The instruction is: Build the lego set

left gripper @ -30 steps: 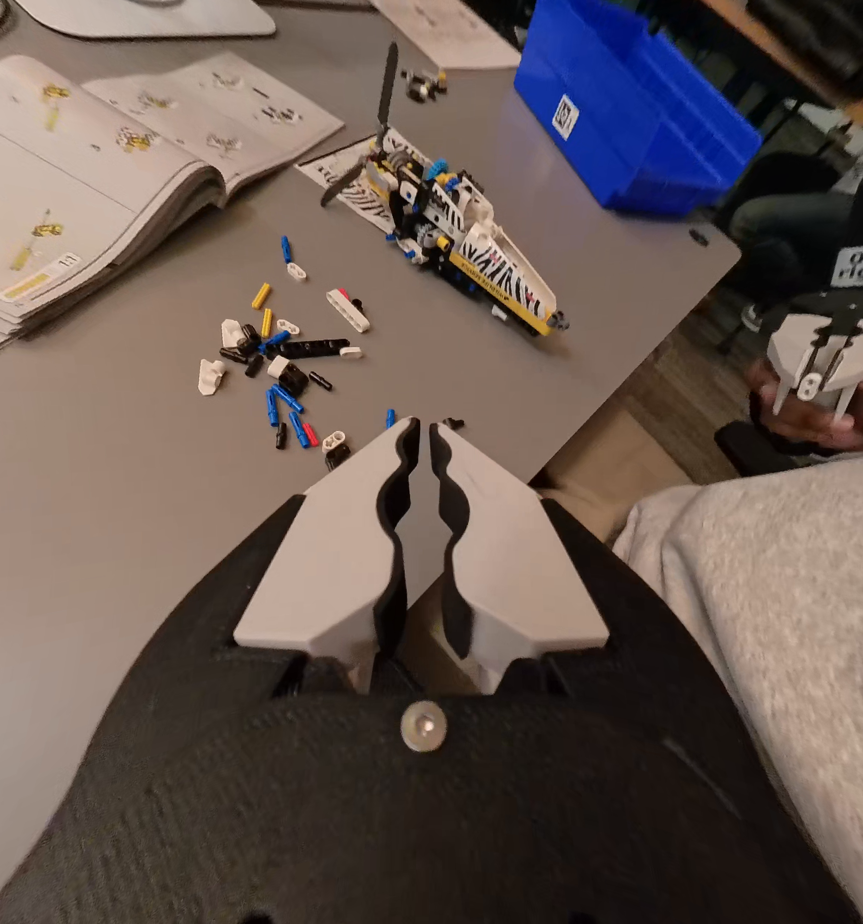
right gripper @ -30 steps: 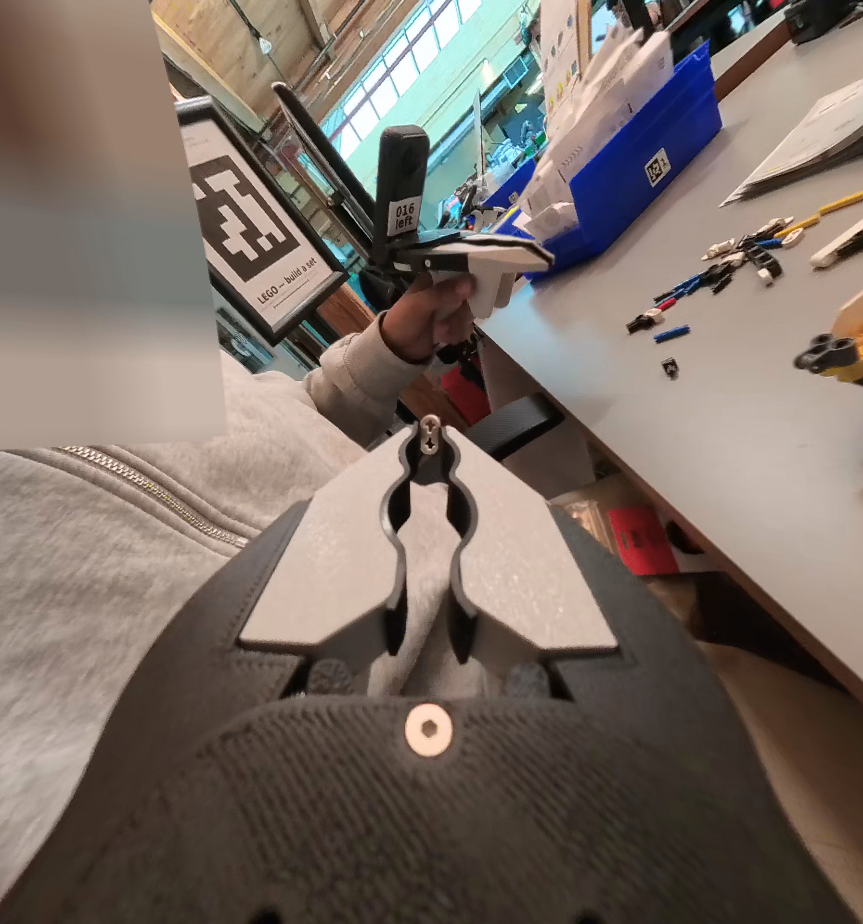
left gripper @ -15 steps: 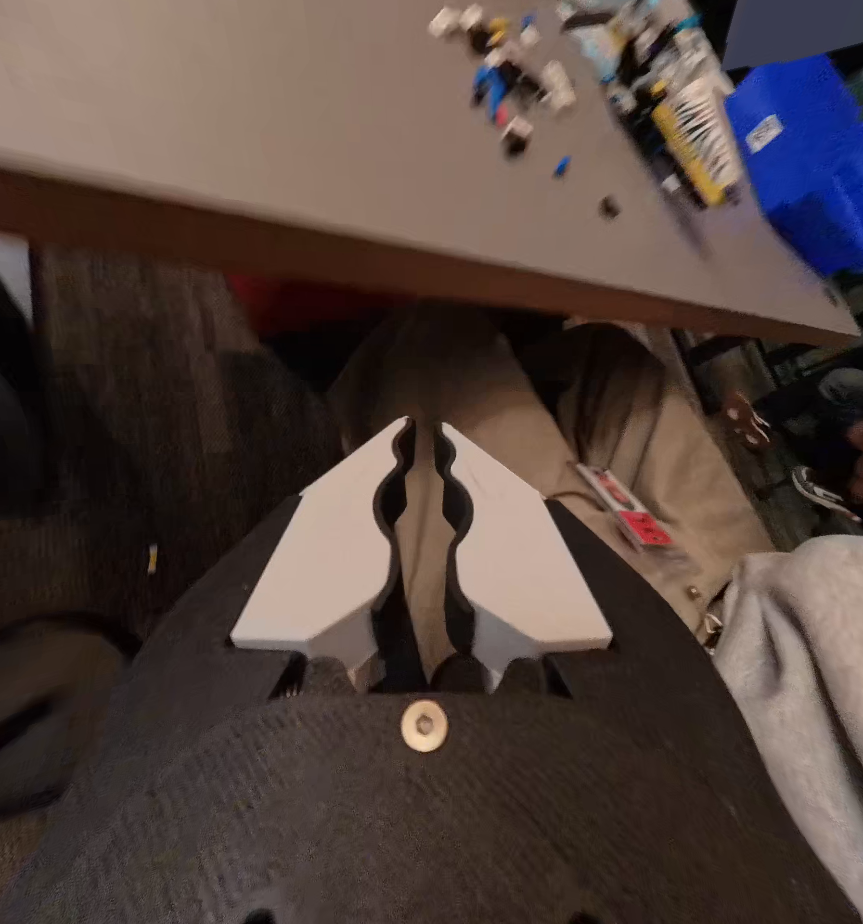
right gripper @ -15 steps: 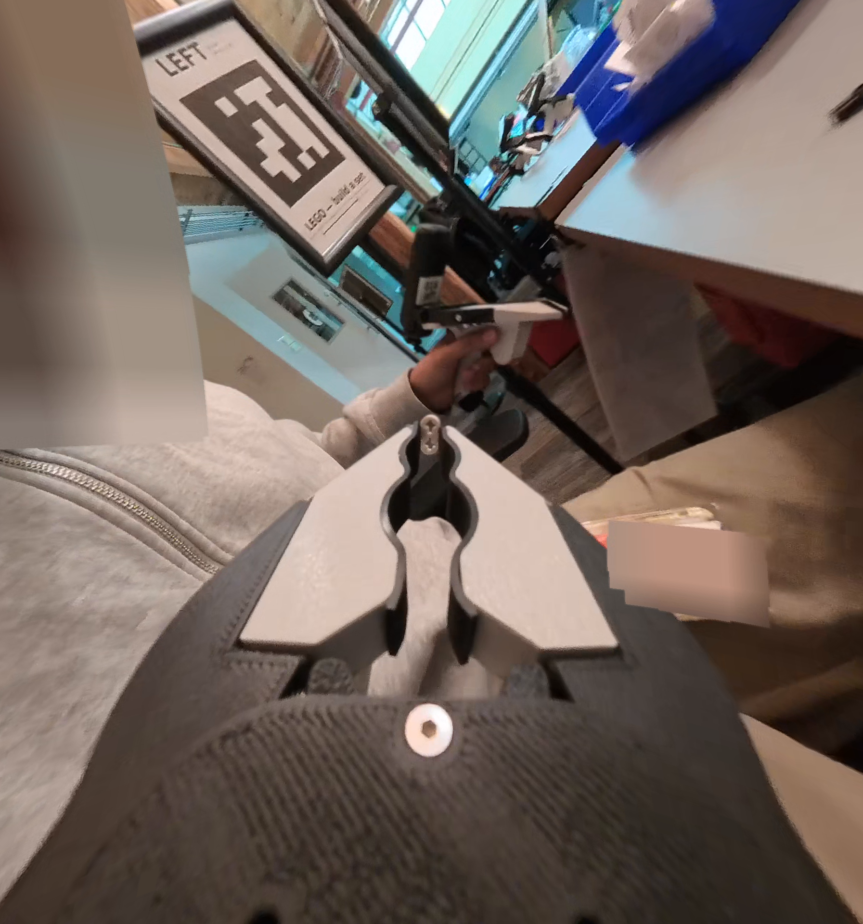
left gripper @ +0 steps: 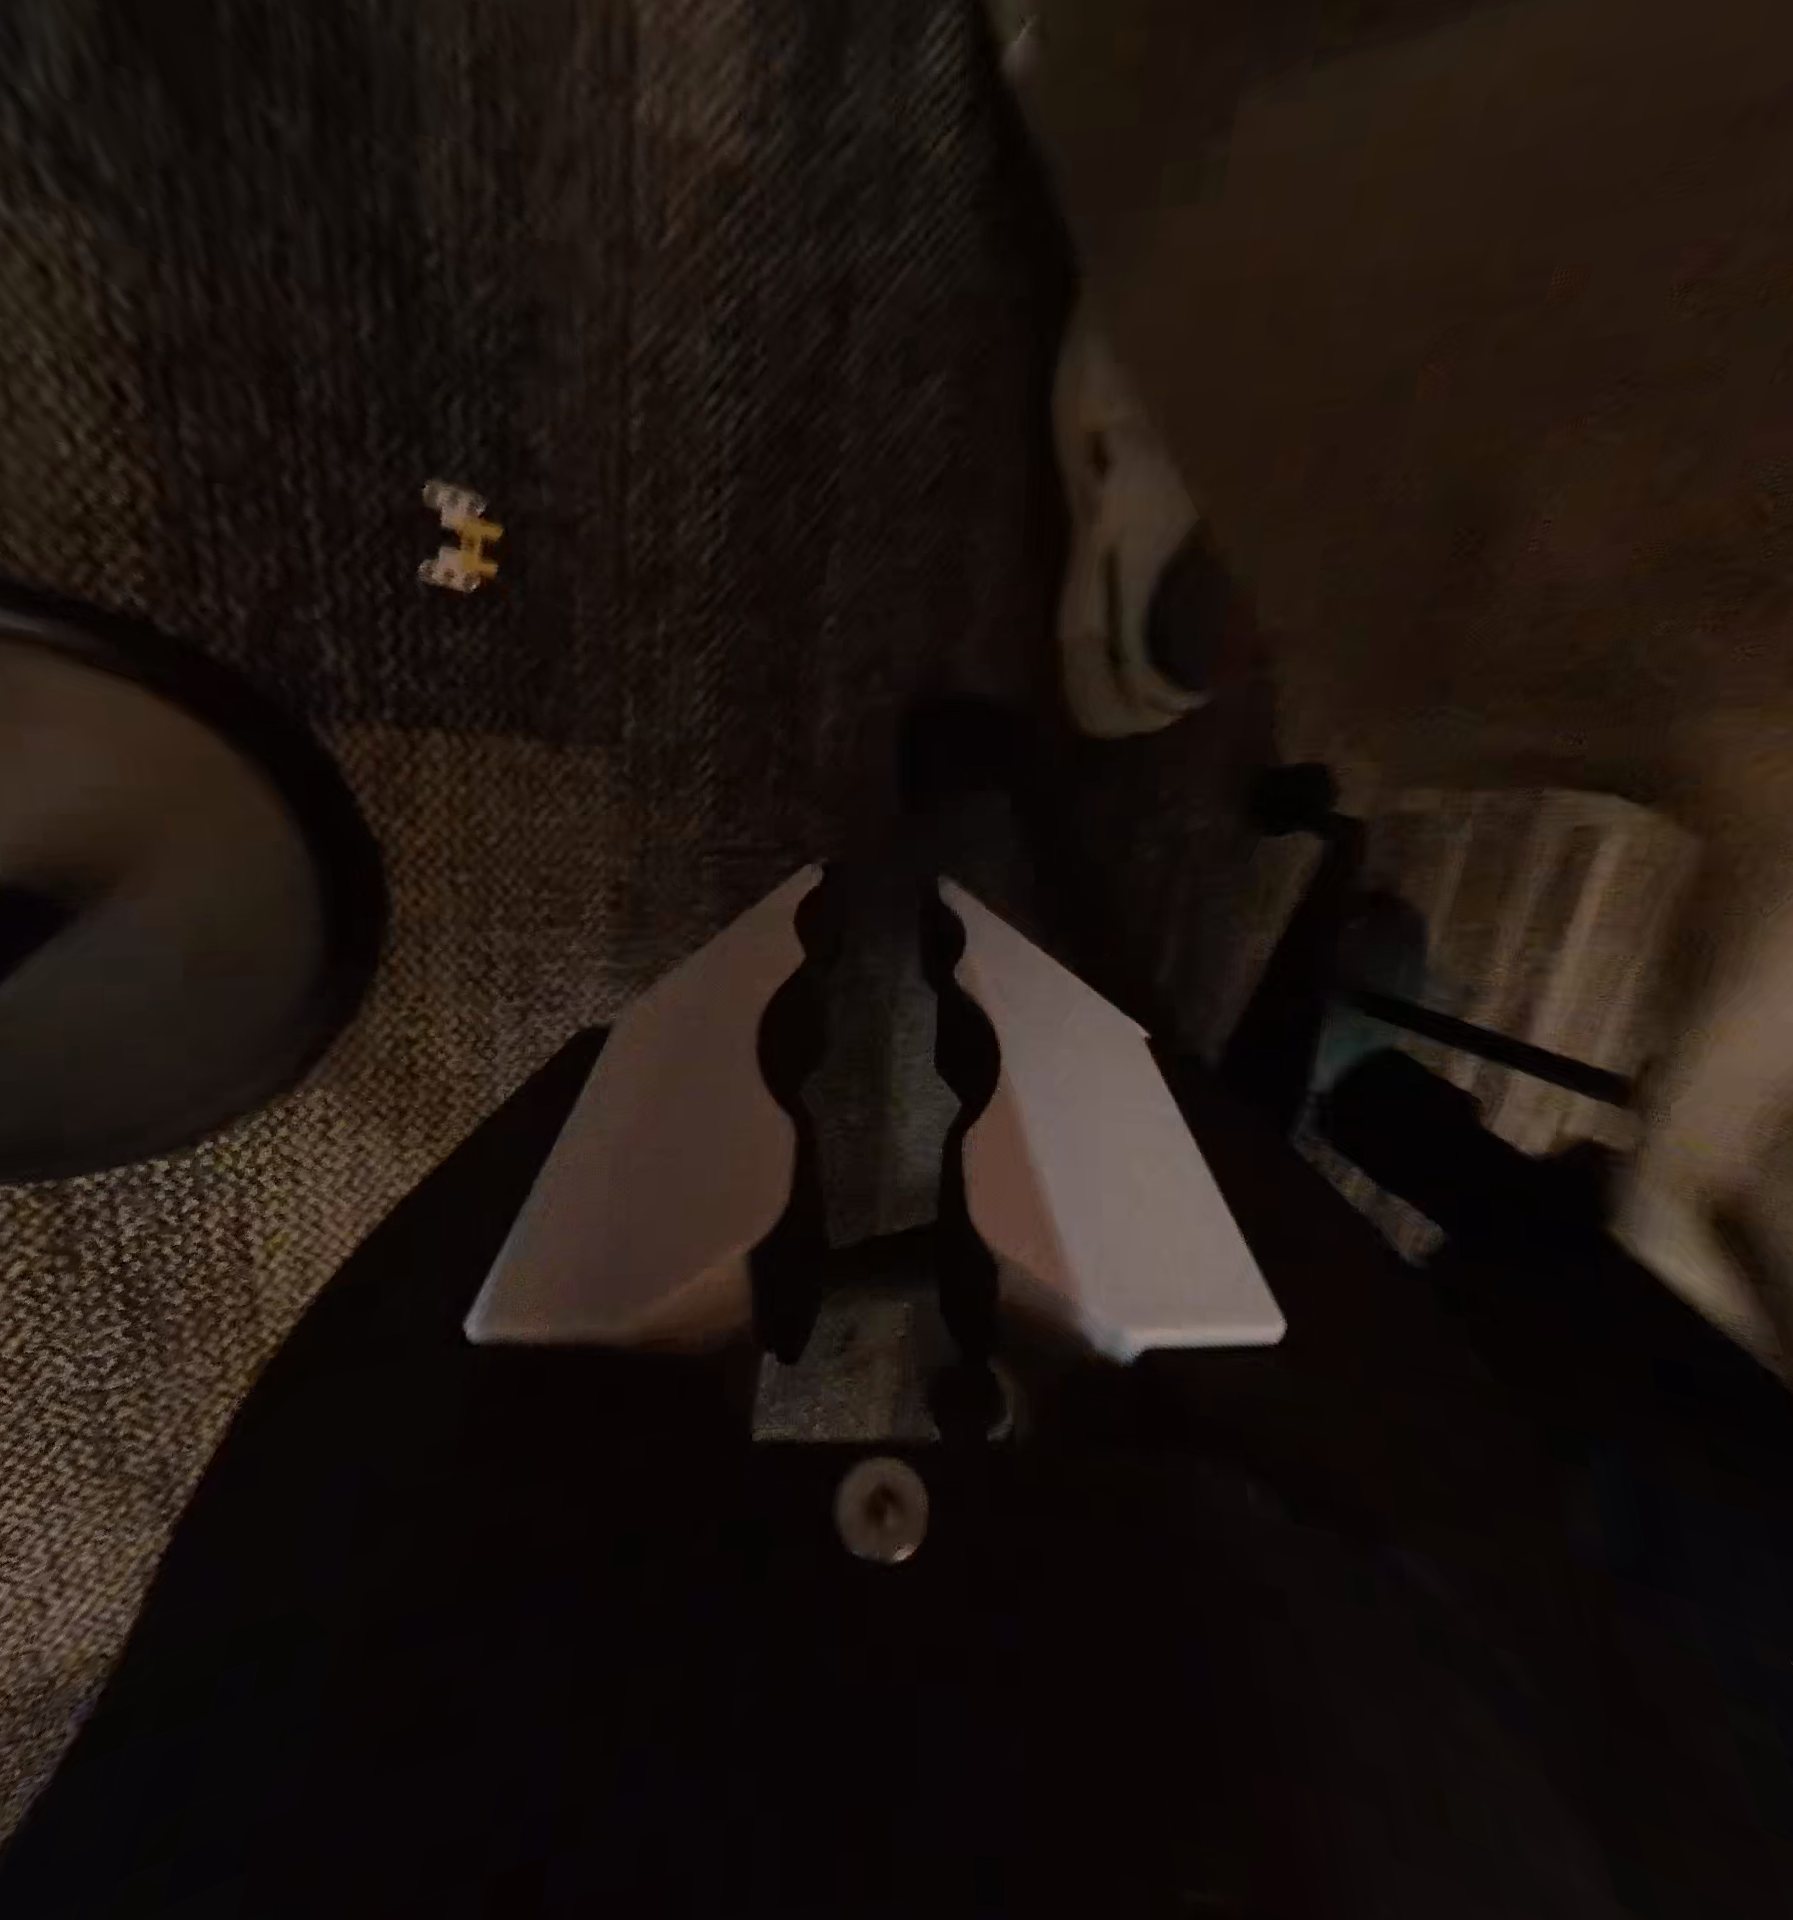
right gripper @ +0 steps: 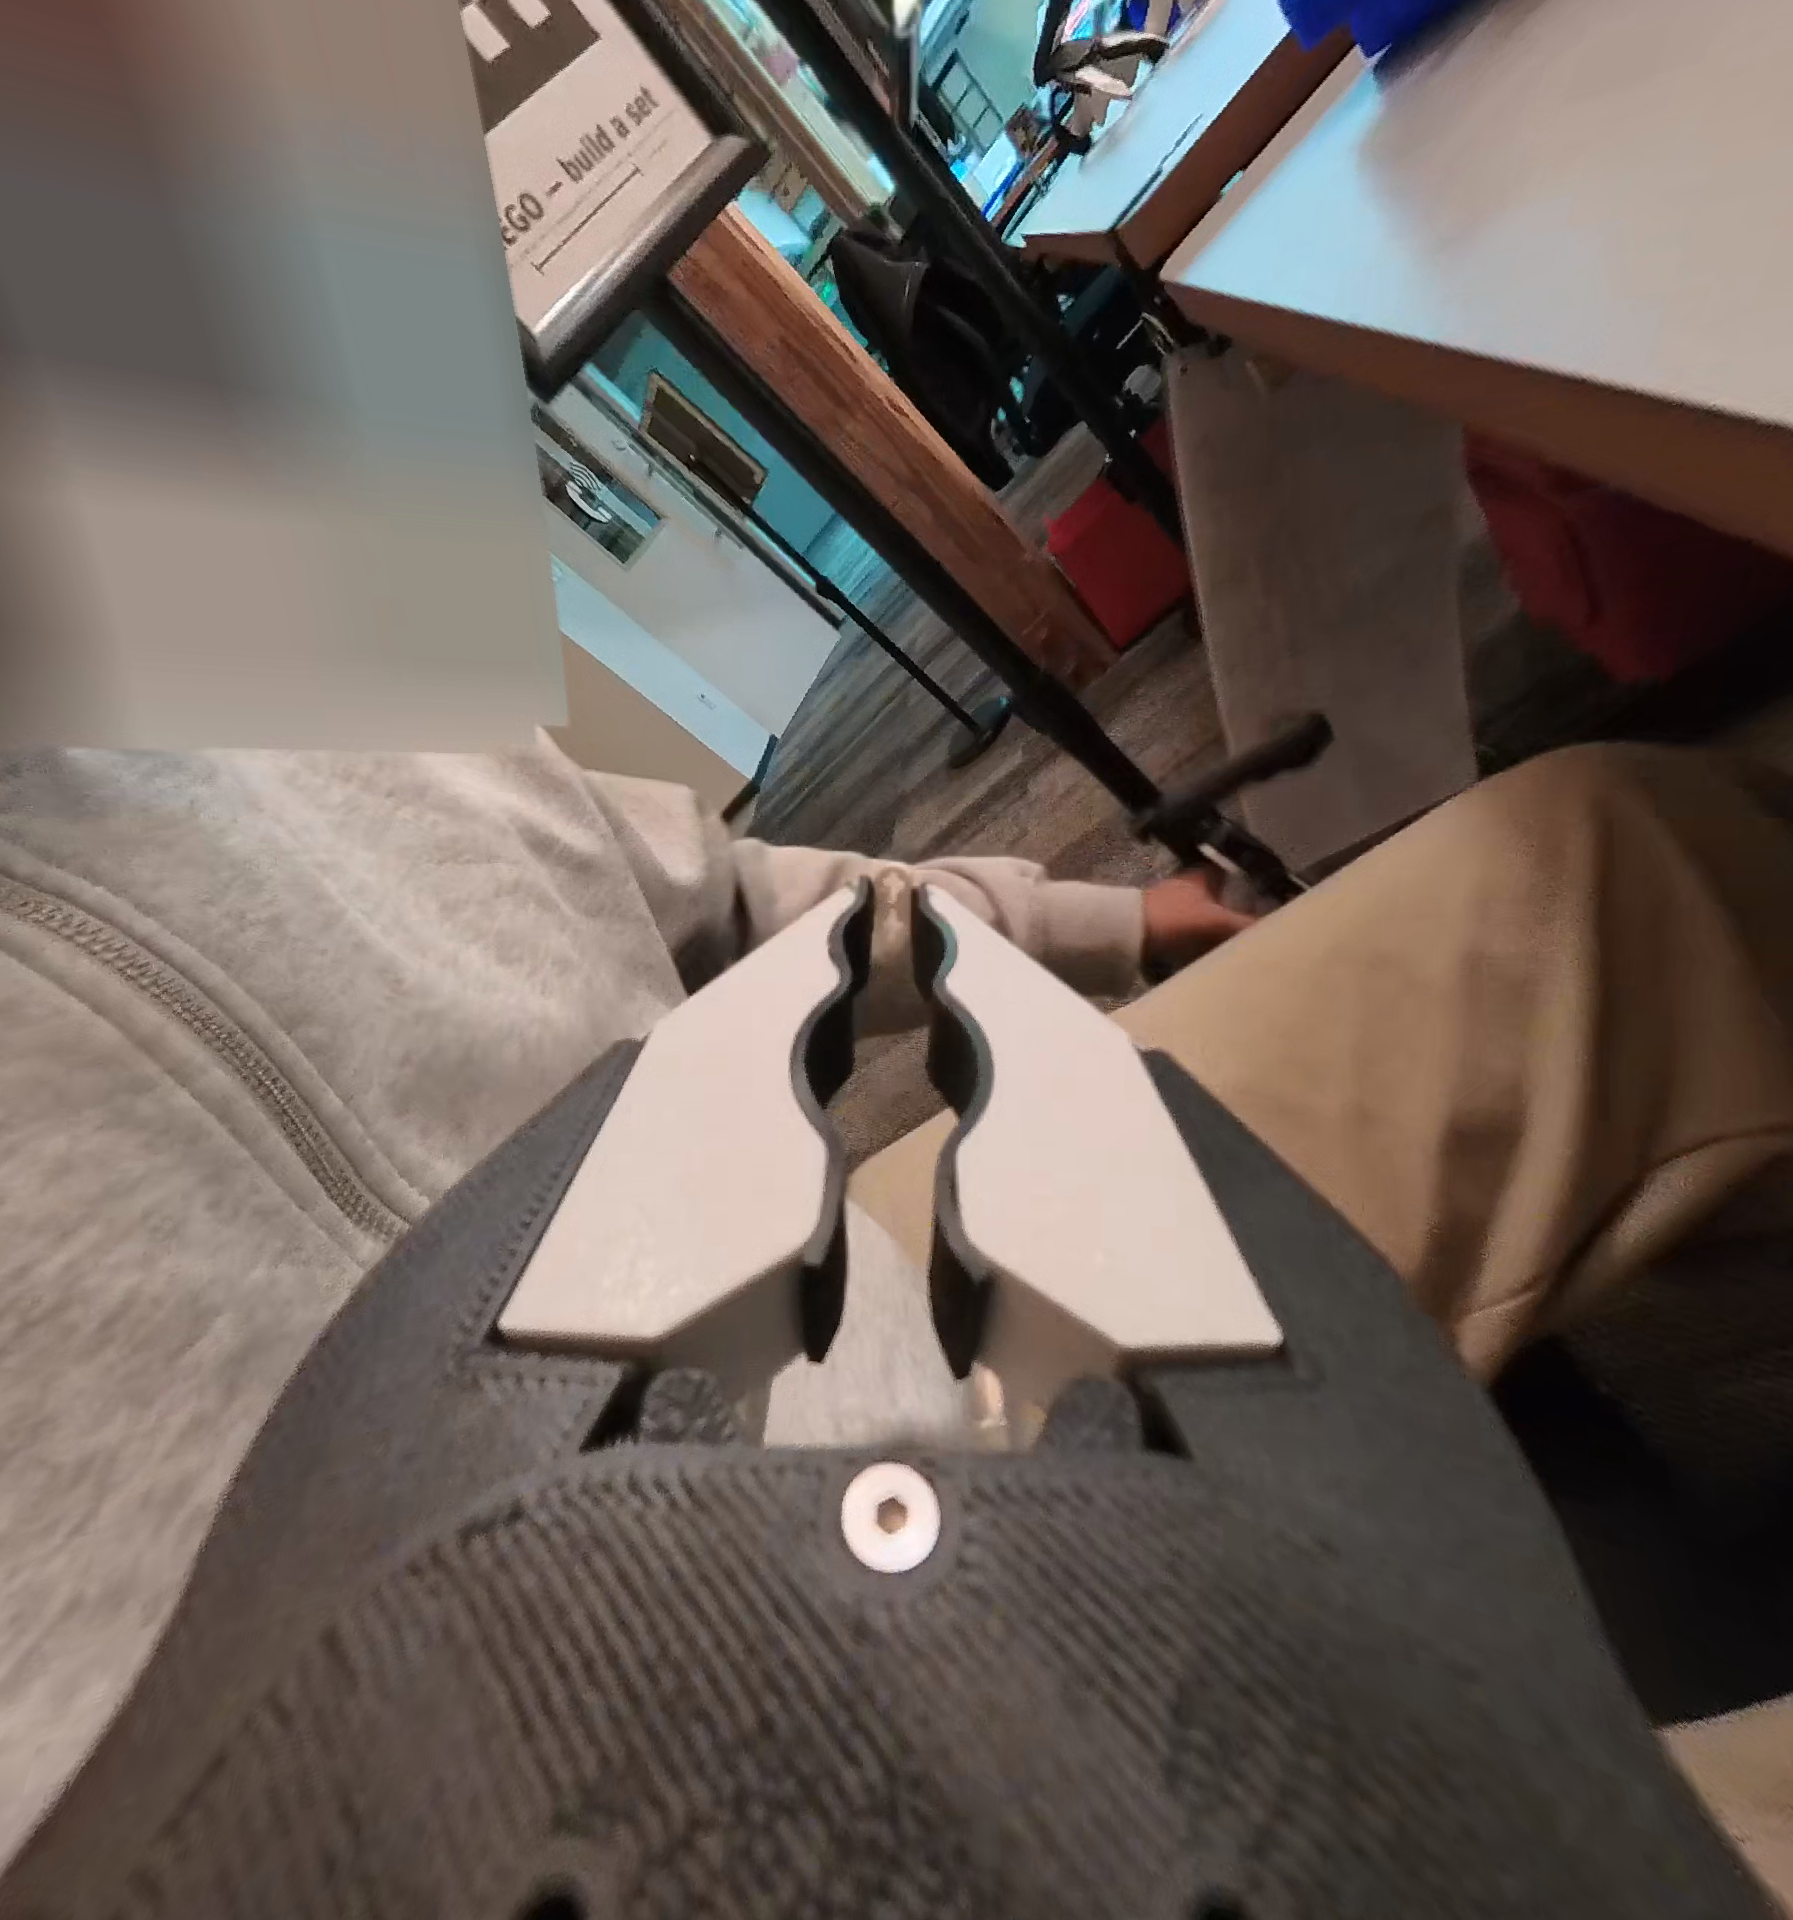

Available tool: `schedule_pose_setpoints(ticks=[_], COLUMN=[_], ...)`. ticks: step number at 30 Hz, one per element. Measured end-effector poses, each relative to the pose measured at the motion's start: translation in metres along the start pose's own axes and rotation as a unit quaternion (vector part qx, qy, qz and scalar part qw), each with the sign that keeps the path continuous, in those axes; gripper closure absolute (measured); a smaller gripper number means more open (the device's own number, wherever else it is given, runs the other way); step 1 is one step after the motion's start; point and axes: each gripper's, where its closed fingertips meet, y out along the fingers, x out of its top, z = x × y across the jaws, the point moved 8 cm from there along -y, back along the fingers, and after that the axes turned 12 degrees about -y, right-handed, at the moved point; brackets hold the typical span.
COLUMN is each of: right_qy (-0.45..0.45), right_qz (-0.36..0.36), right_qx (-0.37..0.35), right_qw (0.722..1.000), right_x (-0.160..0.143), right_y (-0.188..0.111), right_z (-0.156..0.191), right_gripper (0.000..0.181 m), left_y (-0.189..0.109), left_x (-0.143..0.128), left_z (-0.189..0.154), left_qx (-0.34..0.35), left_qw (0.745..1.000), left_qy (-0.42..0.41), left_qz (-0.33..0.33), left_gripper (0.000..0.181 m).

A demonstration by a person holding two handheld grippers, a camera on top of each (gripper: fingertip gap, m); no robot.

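The left gripper [left gripper: 879, 883] has dropped below the table, jaws parted and empty; a white-and-yellow lego piece [left gripper: 463, 538] lies on carpet [left gripper: 196, 1299] up-left (well apart). The right gripper [right gripper: 890, 902] pinches a small pale piece [right gripper: 888, 900].

Motion blur smears the shoe [left gripper: 1131, 561]; the small piece [left gripper: 463, 538] is perhaps lego.

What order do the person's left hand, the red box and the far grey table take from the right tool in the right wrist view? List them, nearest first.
From the right tool, shut on a small pale piece:
1. Left hand, just beyond the tips, to the right.
2. Red box, on the floor, farther back.
3. Far grey table, top centre, farthest.
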Motion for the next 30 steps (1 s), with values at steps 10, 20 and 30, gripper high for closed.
schedule_pose_setpoints(ticks=[10, 20, 30], right_qy=[-0.054, -0.026, -0.013], right_qz=[0.063, 0.106, 0.113], right_qx=[-0.116, -0.15, -0.142], right_qw=[0.99, 0.983, 0.983], right_x=[0.004, 0.008, 0.005], right_y=[0.049, 0.066, 0.07], right_z=[-0.051, -0.087, -0.091], right_gripper=[0.177, 0.176, 0.176], left_y=[0.202, 0.276, 0.279], left_x=[0.056, 0.065, 0.059], left_z=[0.143, 0.148, 0.161], left_qx=[0.158, 0.195, 0.199], left_qw=[0.987, 0.977, 0.979], left_qy=[0.0, 0.076, 0.022], left_qz=[0.034, -0.043, -0.035], left_gripper=[0.132, 0.126, 0.157])
